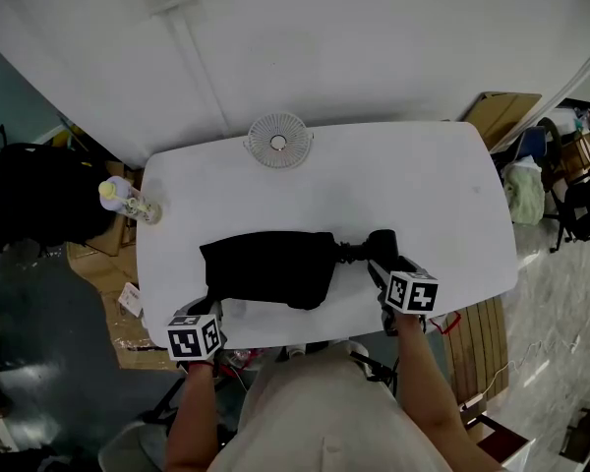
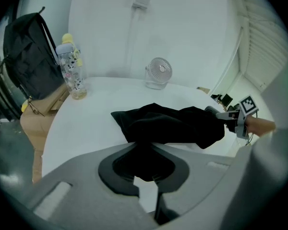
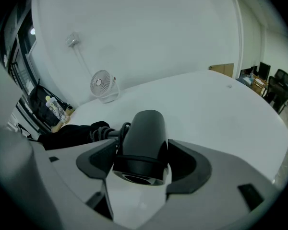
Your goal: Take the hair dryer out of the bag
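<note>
A black cloth bag (image 1: pixel 265 268) lies crumpled at the middle of the white table (image 1: pixel 433 185). My left gripper (image 1: pixel 208 309) is at the bag's near-left corner. In the left gripper view it (image 2: pixel 144 166) is shut on a fold of the bag (image 2: pixel 173 126). A dark grey hair dryer (image 1: pixel 380 243) sticks out of the bag's right end, and its coiled cord (image 3: pixel 103 132) runs back toward the bag (image 3: pixel 69 134). My right gripper (image 1: pixel 380 265) is shut on the dryer's barrel (image 3: pixel 143 138), which fills the gap between its jaws (image 3: pixel 143 163).
A small white desk fan (image 1: pixel 278 141) stands at the table's far edge. A clear patterned bottle with a yellow cap (image 1: pixel 128 200) is at the far-left corner. A black backpack (image 2: pixel 29 56) hangs beyond the left edge, over cardboard boxes. Chairs and clutter are off to the right.
</note>
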`<control>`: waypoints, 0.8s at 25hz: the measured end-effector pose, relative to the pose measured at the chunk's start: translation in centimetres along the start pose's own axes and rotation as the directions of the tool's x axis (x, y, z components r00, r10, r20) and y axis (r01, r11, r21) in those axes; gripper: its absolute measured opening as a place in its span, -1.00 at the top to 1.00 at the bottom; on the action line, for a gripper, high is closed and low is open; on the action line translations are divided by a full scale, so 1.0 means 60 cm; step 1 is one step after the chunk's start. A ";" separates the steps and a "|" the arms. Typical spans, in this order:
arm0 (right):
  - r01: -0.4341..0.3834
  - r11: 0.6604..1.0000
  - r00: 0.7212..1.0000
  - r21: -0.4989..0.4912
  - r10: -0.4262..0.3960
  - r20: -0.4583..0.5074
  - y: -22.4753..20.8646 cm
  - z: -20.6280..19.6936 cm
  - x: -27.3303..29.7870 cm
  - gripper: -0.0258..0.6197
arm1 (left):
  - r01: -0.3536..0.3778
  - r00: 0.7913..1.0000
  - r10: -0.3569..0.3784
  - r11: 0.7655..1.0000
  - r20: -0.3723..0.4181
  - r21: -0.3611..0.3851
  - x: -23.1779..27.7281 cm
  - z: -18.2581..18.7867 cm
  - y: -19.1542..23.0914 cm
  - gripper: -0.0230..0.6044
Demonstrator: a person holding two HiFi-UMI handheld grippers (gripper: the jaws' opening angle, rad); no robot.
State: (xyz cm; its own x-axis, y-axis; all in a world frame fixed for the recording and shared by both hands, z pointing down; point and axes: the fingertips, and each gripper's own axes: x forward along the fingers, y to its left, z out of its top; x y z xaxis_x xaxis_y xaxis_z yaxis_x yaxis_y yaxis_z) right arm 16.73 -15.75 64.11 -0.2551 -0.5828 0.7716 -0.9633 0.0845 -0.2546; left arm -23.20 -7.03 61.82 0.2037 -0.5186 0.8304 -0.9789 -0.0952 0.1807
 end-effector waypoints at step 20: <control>-0.029 0.999 0.999 -0.031 0.028 -0.027 0.005 -0.019 0.002 -0.16 | -0.130 0.991 0.132 0.989 0.017 -0.072 -0.041 -0.026 0.098 0.77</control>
State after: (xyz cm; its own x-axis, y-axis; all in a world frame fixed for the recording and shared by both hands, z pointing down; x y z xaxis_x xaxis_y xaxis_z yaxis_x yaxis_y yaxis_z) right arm 16.30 -14.86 64.81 -0.2838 -0.5581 0.7797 -0.9578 0.1265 -0.2581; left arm -29.46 -4.99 61.63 0.0725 -0.5414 0.8377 -0.9935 0.0349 0.1086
